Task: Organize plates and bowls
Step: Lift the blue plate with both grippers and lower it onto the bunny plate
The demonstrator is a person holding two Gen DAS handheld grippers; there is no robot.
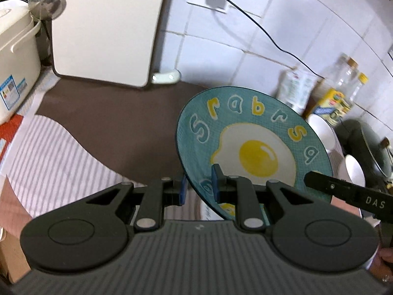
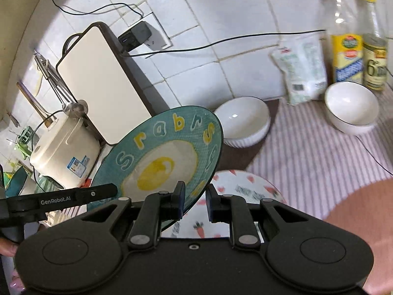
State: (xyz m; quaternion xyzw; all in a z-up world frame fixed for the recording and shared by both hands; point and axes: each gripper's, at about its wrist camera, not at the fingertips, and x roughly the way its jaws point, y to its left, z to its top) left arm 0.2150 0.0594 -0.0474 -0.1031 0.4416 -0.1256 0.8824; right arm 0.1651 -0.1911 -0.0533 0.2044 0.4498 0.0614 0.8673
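Observation:
A teal plate (image 1: 255, 132) with a fried-egg picture and yellow letters hangs tilted above the counter. My left gripper (image 1: 199, 188) is shut on its near rim. My right gripper (image 2: 195, 201) also has the plate's (image 2: 162, 152) rim between its jaws, which stand a little apart from it. The right gripper's finger shows in the left wrist view (image 1: 348, 191). A white plate with hearts and carrots (image 2: 245, 191) lies under the teal one. Two white bowls (image 2: 244, 120) (image 2: 351, 105) sit on the striped cloth; they also show in the left wrist view (image 1: 321, 127) (image 1: 353, 169).
A cream cutting board (image 1: 105, 27) leans on the tiled wall beside a white rice cooker (image 1: 14, 56) with ladles. Oil bottles (image 2: 346, 32) and a white packet (image 2: 302, 68) stand at the wall. A dark pot (image 1: 363, 140) is at right. A black cable (image 2: 221, 41) runs along the tiles.

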